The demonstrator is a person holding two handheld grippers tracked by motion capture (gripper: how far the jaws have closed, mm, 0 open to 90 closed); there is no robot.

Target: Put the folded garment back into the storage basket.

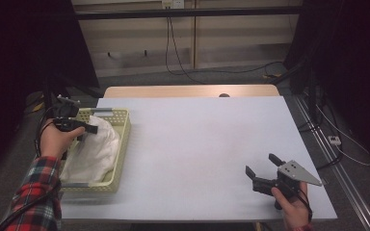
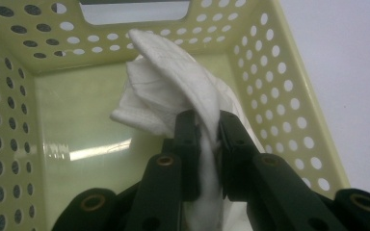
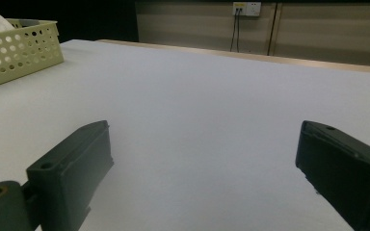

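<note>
A white cloth (image 1: 94,149) fills the pale yellow perforated basket (image 1: 120,144) at the table's left edge. My left gripper (image 1: 92,129) hovers over the basket's far end, shut on a raised fold of the white cloth (image 2: 173,91); the fabric is pinched between its black fingers (image 2: 185,139) above the basket (image 2: 279,86) floor. At the front right of the table, my right gripper (image 1: 261,163) is held low and open, jaws wide apart with nothing between them. In the right gripper view the gripper (image 3: 204,159) looks across bare table toward the basket (image 3: 17,48).
The white table (image 1: 197,144) has a wooden strip along its far edge. Cables (image 1: 337,139) run along the floor on the right, and dark curtains stand on both sides. A wall socket (image 3: 245,8) sits on the back wall.
</note>
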